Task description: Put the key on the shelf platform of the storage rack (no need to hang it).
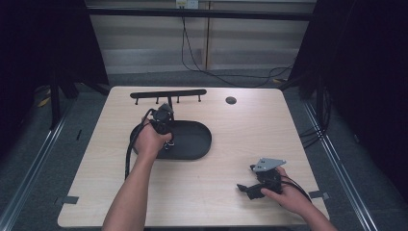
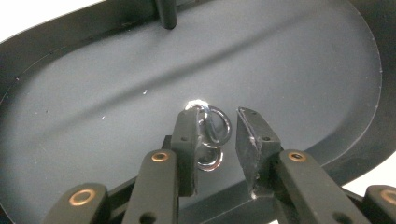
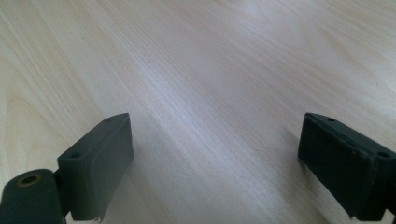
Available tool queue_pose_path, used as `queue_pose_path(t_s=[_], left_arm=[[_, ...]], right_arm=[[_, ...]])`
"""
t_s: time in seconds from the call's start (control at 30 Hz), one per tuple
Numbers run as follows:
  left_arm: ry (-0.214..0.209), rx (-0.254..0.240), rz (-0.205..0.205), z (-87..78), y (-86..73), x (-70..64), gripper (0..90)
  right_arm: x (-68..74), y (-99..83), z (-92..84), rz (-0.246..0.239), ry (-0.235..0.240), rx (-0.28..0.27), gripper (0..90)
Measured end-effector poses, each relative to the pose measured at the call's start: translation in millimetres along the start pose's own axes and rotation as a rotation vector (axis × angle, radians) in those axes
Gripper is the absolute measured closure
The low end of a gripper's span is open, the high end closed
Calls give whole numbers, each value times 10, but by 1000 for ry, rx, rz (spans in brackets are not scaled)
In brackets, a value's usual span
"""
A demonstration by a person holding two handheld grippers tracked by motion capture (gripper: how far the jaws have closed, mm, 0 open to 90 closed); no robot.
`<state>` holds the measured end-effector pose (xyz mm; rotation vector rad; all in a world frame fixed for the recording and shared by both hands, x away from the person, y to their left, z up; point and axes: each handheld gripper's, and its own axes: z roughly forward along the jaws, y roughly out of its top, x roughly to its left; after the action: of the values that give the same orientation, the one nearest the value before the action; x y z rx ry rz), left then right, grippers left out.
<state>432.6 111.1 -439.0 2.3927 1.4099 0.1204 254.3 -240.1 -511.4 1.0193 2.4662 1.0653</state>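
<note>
Bare pale wooden tabletop [image 1: 226,183] fills the frame's lower middle. Upper centre, a black oval metal tray [image 1: 195,139] and long black peg rail [image 1: 168,94] block passage.

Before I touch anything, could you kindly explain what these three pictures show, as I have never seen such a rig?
There is no machine here: a person holds a hand-held black gripper in each hand. The high view looks down on the pale wooden table from above the person's side. The other two pictures come from a camera on each gripper, looking along its fingers. On the table lie a black oval tray, a black bar with pegs at the far edge, and a small dark round hole. The left gripper reaches into the tray, fingers closed narrowly on small silver metal rings, apparently pinching them. The right gripper is low over bare wood, fingers wide open and holding nothing.
</note>
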Motion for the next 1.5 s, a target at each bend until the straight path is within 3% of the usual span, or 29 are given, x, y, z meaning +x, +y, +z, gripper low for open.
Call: queue_pose_path(t_s=[0.5,1.3,1.5], left_arm=[[-8,-23,9,-69,-68,-12,581],[-20,-56,38,-197,-235,-26,290],[-25,-63,66,-229,-283,-44,251]], right_arm=[[-2,-1,-1,-5,1,1,97],[0,-2,-3,-4,0,2,98],[0,-3,-3,-5,0,2,98]])
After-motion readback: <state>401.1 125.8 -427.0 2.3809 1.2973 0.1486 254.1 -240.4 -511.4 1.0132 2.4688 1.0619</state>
